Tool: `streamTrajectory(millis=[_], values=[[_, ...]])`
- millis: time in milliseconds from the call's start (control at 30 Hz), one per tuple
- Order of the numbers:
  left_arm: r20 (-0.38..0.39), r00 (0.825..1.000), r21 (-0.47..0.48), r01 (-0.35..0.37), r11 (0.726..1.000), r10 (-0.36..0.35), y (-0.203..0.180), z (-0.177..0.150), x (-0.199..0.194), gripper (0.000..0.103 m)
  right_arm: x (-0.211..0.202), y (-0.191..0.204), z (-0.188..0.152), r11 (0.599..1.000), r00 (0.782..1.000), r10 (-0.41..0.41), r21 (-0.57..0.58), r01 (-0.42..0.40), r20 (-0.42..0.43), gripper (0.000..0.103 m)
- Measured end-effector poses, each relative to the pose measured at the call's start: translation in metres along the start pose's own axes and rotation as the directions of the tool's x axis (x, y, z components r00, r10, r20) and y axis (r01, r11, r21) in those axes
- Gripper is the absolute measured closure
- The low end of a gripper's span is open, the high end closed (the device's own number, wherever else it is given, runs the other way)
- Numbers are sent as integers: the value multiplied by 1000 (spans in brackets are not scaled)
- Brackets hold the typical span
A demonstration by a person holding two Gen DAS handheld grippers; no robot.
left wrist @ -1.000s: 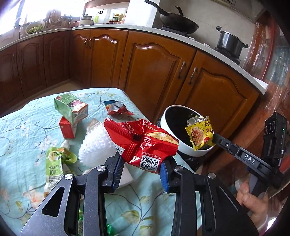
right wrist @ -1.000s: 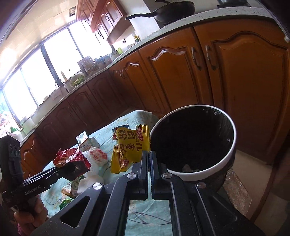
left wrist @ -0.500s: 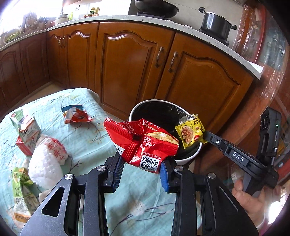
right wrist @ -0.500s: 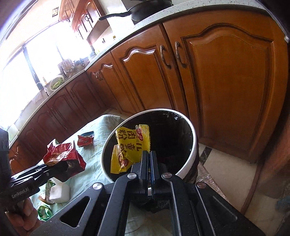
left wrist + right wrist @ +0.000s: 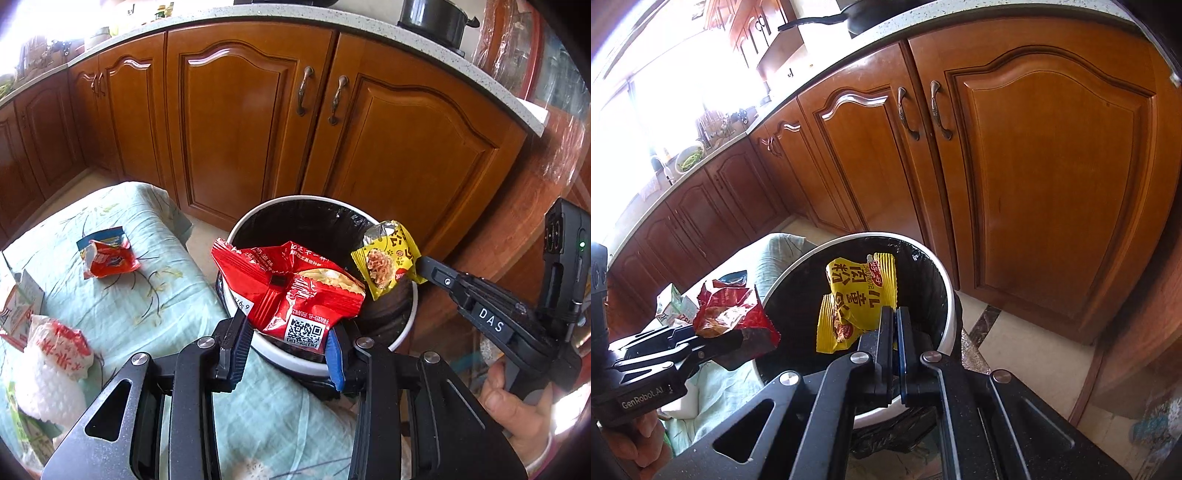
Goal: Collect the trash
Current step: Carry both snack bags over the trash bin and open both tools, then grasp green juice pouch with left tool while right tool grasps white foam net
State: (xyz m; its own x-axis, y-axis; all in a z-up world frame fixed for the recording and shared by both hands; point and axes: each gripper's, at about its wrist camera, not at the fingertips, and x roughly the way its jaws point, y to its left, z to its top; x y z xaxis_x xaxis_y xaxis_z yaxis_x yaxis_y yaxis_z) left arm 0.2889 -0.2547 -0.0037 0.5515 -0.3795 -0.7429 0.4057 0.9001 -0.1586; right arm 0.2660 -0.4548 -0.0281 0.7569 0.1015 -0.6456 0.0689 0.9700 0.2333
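Note:
My left gripper (image 5: pixel 290 338) is shut on a red snack wrapper (image 5: pixel 291 288) and holds it over the near rim of the white trash bin (image 5: pixel 369 218) with a black liner. My right gripper (image 5: pixel 897 317) is shut on a yellow snack wrapper (image 5: pixel 857 299), held above the bin's opening (image 5: pixel 945 280). The right gripper (image 5: pixel 424 264) and its yellow wrapper (image 5: pixel 388 264) also show in the left wrist view, and the left gripper (image 5: pixel 713 341) with the red wrapper (image 5: pixel 733 317) in the right wrist view.
The table has a pale green floral cloth (image 5: pixel 129 295). On it lie a torn red and blue wrapper (image 5: pixel 107 254), a white foam net sleeve (image 5: pixel 51 358) and a small carton (image 5: pixel 18 306). Wooden cabinets (image 5: pixel 240 122) stand behind the bin.
Both grippers have carried their wrappers away from the table and to the bin. The red wrapper now hangs over the bin's near rim and the yellow one over its opening.

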Motion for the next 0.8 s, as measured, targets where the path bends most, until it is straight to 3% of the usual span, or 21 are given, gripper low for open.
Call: streamTrajectory(millis=[267,333,433,500,633,800], values=[[-55,998,-19,14,1000,-15,-1,9,27,66,14,-8,6,1000,1000,-6,12,6,-26,93],[-62,998,-23,7,1000,-8,-1,10,29,56,14,-12,5,999,1000,8,36,-7,-27,73],[-51,999,-23,6,1000,-7,-3,7,25,40,10,-13,0,998,1000,16,53,-15,-14,59],[-44,999,-21,8,1000,-9,-4,4,21,40,5,-14,-4,997,1000,30,67,-30,-4,53],[-20,1000,-27,10,1000,-11,-4,-6,7,40,-7,-14,-14,993,998,57,105,-59,26,21],[13,1000,-58,23,998,-22,5,-26,-20,39,-19,-6,-28,985,995,91,144,-97,44,20]])
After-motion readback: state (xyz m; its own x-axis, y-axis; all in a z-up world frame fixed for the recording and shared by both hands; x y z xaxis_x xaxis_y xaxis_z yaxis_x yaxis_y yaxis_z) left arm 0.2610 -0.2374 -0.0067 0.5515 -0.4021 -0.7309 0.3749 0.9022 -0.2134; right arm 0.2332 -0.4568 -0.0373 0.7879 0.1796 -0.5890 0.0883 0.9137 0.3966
